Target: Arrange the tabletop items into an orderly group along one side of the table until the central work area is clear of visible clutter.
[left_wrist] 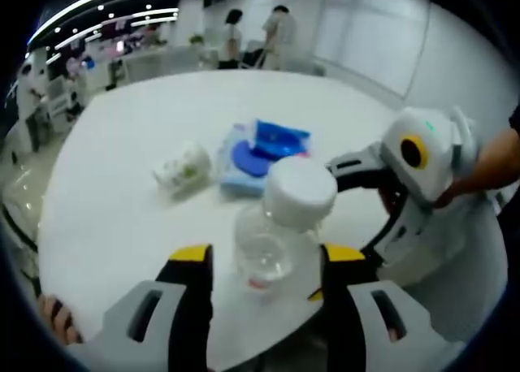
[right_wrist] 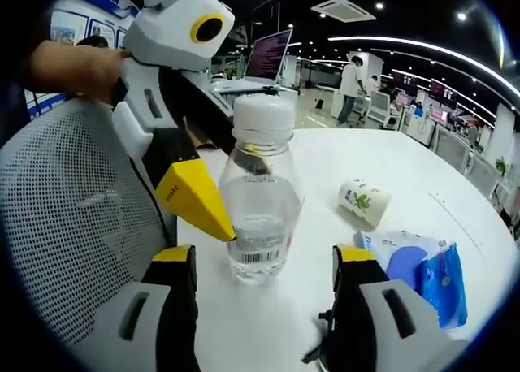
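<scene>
Clear bottle [right_wrist: 260,201] with white cap stands upright near the table [right_wrist: 422,169] edge, between spread jaws of both the left gripper [left_wrist: 264,266] and right gripper [right_wrist: 264,266]. Beyond: tipped paper cup [right_wrist: 362,200], blue packet [right_wrist: 418,274].

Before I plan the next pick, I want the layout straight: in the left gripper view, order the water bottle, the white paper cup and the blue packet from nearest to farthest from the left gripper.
1. Water bottle: upright between the open jaws of the left gripper.
2. White paper cup: lying on its side, farther up the table, to the left.
3. Blue packet: beyond the bottle, slightly farther than the cup, though close to call.
</scene>
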Demonstrator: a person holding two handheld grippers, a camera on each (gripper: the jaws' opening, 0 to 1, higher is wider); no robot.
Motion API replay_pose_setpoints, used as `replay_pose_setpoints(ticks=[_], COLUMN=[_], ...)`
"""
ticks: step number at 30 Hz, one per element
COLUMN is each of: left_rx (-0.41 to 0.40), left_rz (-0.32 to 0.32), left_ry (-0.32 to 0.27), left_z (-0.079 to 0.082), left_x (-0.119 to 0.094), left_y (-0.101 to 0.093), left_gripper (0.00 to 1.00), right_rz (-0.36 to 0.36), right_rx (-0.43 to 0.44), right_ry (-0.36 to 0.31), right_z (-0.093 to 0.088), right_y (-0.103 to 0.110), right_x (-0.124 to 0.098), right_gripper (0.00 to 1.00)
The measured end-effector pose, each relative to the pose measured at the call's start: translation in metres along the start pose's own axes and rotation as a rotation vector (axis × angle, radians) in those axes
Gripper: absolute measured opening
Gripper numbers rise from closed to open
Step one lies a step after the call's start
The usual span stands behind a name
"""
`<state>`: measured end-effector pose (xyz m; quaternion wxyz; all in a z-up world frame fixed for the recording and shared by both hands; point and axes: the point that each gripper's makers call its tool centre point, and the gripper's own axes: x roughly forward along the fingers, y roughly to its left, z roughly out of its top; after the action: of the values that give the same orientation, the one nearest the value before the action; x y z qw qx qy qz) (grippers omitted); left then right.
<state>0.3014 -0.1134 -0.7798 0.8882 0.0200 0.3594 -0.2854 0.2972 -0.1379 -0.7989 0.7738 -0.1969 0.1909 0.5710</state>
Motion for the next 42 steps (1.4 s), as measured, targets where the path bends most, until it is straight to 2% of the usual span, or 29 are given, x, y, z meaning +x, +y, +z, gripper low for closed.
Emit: replay_pose_setpoints(ticks=[7,15,21,27,31,33,36,37,39,42], left_rx=[-0.016,-0.065,-0.076,-0.124,-0.136,-0.142,-0.083,-0.105,-0.111,-0.108], left_rz=[0.003,0.035,0.08,0.132,0.17,0.185,0.227,0.209,0.22,0.228], left_ry=[0.004,0.003,0.027,0.015,0.002,-0.003,-0.009,-0.003,-0.006,-0.013], left_z=[-0.003,-0.002,-0.007,-0.007,-0.007,-0.006,0.0,-0.003,-0.002,-0.002], left_x=[0.007,0.014,0.016,0.018,0.018,0.018,0.014,0.015,0.014,0.014], left_y=[0.0,0.001,-0.001,0.0,0.001,0.002,0.01,0.008,0.012,0.012], left_gripper=[0.52,0.53,0.5,0.43,0.42,0.41,0.36,0.36,0.35,0.35], right_rz=[-0.044,-0.151,-0.249,-0.346,-0.403,-0.417,-0.443,-0.442,-0.439,-0.449], right_rx=[0.051,0.112,0.141,0.231,0.244,0.258,0.255,0.265,0.285,0.263], right_ry=[0.042,0.046,0.054,0.079,0.093,0.105,0.085,0.084,0.082,0.098], right_z=[-0.009,-0.011,-0.016,-0.03,-0.038,-0.038,-0.032,-0.032,-0.033,-0.035], right_y=[-0.008,-0.025,-0.037,-0.044,-0.046,-0.048,-0.051,-0.051,-0.049,-0.048], right_x=[-0.022,-0.056,-0.087,-0.12,-0.138,-0.143,-0.151,-0.152,-0.153,-0.156], right_gripper=[0.82,0.91,0.91,0.93,0.95,0.95,0.95,0.95,0.96,0.95])
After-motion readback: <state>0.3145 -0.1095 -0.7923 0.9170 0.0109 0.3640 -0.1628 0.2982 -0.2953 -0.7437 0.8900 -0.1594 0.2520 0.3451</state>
